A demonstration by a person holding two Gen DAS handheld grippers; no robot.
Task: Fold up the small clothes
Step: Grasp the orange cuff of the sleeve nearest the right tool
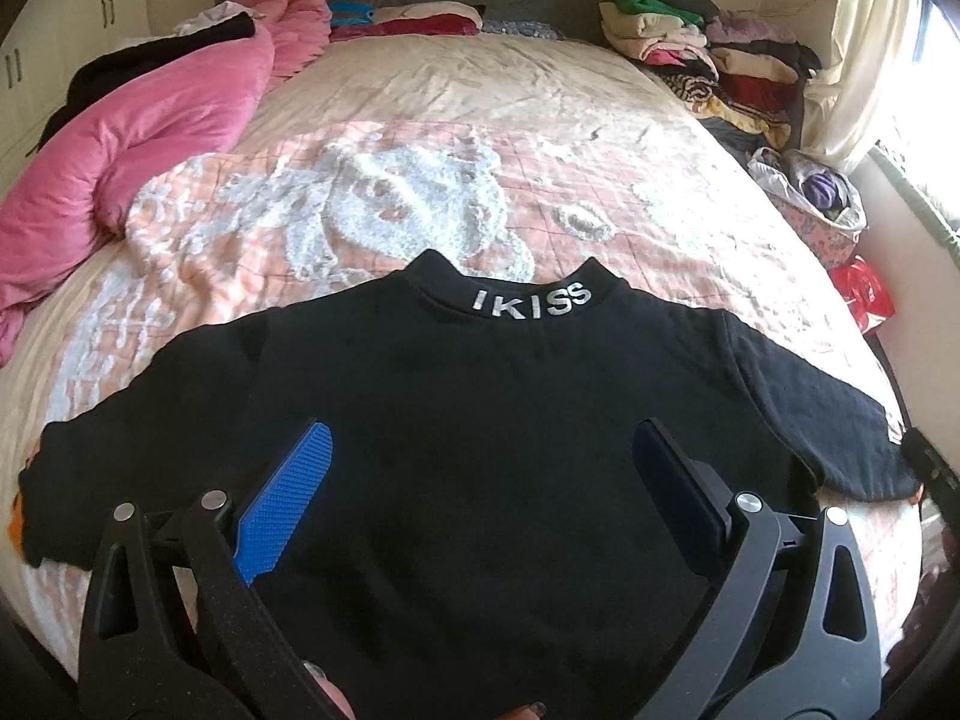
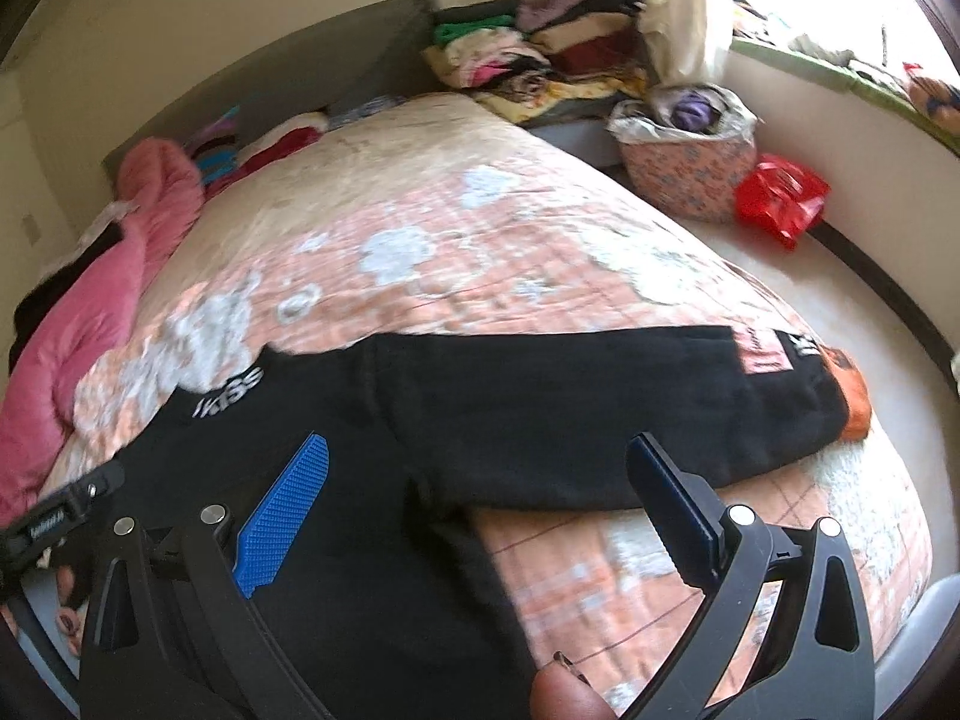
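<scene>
A small black sweater (image 1: 480, 396) with "IKISS" in silver on its collar (image 1: 531, 300) lies flat on the bed, sleeves spread left and right. My left gripper (image 1: 483, 450) is open and empty, held above the sweater's body near its lower part. In the right wrist view the sweater (image 2: 540, 414) shows its right sleeve stretched to the right, ending in a pink patch and orange cuff (image 2: 852, 390). My right gripper (image 2: 480, 462) is open and empty, over the sweater's right side and the underarm area.
The bed has a peach and white patterned cover (image 1: 420, 204). A pink quilt (image 1: 132, 138) lies along the left side. Stacks of folded clothes (image 1: 708, 54) sit at the far right corner. A flowered basket (image 2: 690, 168) and a red bag (image 2: 780, 198) stand on the floor at right.
</scene>
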